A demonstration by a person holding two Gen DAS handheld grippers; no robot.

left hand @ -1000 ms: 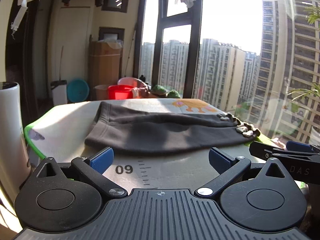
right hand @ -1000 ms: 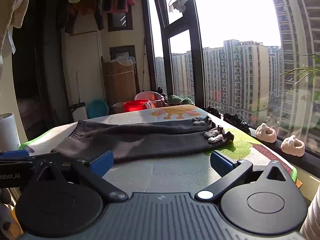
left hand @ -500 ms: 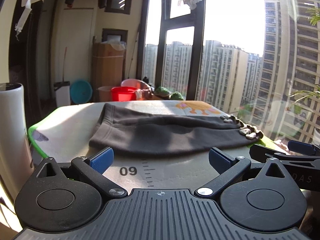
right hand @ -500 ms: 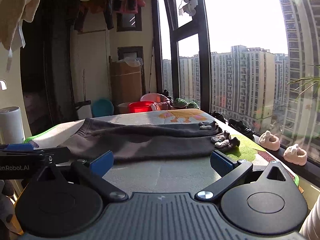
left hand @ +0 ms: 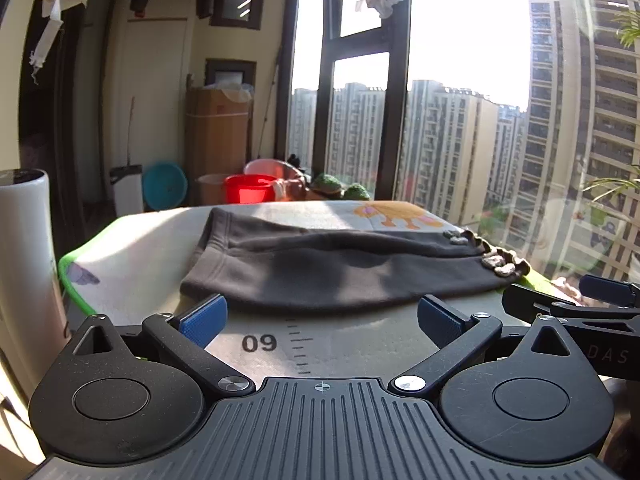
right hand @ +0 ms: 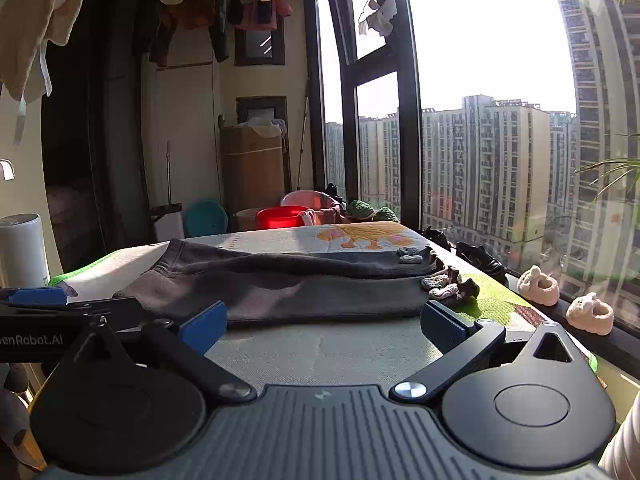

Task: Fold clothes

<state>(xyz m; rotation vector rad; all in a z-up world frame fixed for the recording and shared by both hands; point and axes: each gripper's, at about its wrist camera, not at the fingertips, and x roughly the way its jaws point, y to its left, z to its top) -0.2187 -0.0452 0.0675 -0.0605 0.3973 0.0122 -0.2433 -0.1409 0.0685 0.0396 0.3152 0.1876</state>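
Note:
A pair of dark grey trousers point(left hand: 340, 268) lies flat across the printed mat point(left hand: 140, 252), waistband at the left, ruffled cuffs at the right. It also shows in the right wrist view point(right hand: 304, 284). My left gripper point(left hand: 320, 316) is open and empty, just short of the trousers' near edge. My right gripper point(right hand: 322, 320) is open and empty, at the near edge toward the cuffs. Each gripper shows at the side of the other's view.
A white cylinder point(left hand: 24, 272) stands at the left of the table. Pink slippers point(right hand: 560, 300) and dark shoes point(right hand: 480, 260) sit on the window sill at the right. A red basin point(left hand: 248, 188), a cardboard box point(left hand: 218, 136) and hanging clothes point(right hand: 224, 4) are behind the table.
Both grippers have drawn back and tilted up a little; the trousers sit lower and farther in both views. The trousers have not moved. Both grippers stay open.

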